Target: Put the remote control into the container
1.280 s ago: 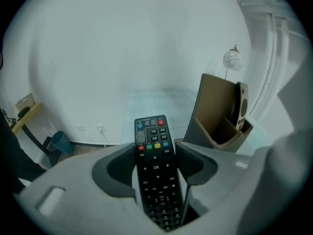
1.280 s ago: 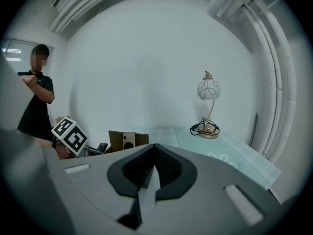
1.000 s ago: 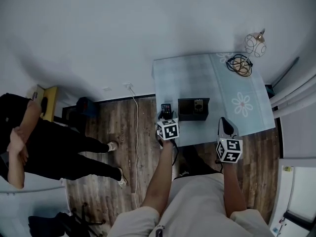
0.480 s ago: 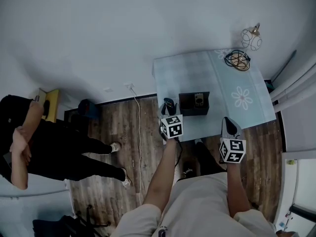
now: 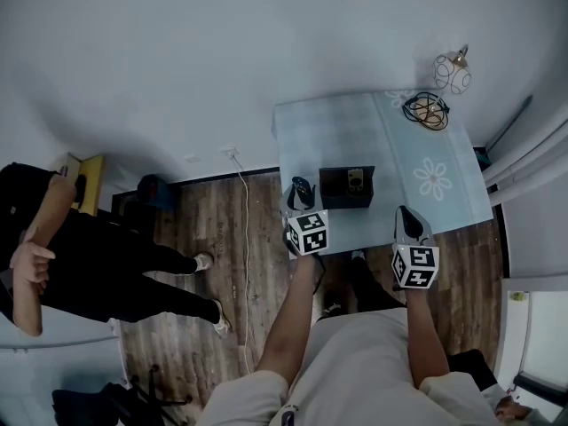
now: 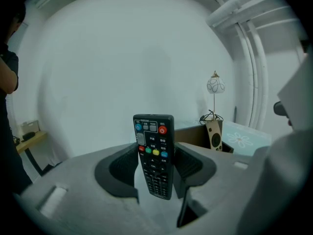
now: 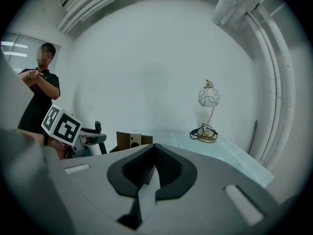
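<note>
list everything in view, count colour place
table: 1, light blue, by wall
container: 1, dark, on table, near side
slim device: 1, tan, inside container
remote control: 1, black, in left hand-held gripper
lamp: 1, white globe, table's far corner
cable coil: 1, black, at lamp's base
floor cable: 1, white, on wood floor
bystander: 1, black clothes, left
left hand-held gripper: 1, grey, shut on remote control
right hand-held gripper: 1, grey, shut, empty
</note>
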`<action>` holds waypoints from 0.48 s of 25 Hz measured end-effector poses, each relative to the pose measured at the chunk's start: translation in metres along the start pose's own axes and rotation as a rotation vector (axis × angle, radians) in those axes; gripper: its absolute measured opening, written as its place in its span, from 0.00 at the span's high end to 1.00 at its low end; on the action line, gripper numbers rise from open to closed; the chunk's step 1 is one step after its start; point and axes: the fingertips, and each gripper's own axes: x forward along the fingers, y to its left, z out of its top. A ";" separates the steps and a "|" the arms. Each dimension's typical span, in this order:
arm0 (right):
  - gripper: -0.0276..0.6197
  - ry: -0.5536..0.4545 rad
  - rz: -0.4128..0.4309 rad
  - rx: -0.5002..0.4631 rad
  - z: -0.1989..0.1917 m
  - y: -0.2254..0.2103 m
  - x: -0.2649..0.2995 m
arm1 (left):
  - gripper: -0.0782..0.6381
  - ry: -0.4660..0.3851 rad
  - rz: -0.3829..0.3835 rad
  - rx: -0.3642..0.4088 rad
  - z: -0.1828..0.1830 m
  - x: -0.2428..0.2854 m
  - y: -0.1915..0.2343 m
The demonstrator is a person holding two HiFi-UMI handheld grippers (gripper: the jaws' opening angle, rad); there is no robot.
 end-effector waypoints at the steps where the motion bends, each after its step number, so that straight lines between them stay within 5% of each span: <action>1: 0.95 0.000 0.003 0.000 0.000 0.000 0.001 | 0.57 -0.010 0.002 0.002 0.004 -0.002 -0.001; 12: 0.95 -0.001 0.008 0.020 -0.006 -0.002 -0.004 | 0.57 -0.115 0.027 0.034 0.062 -0.024 -0.016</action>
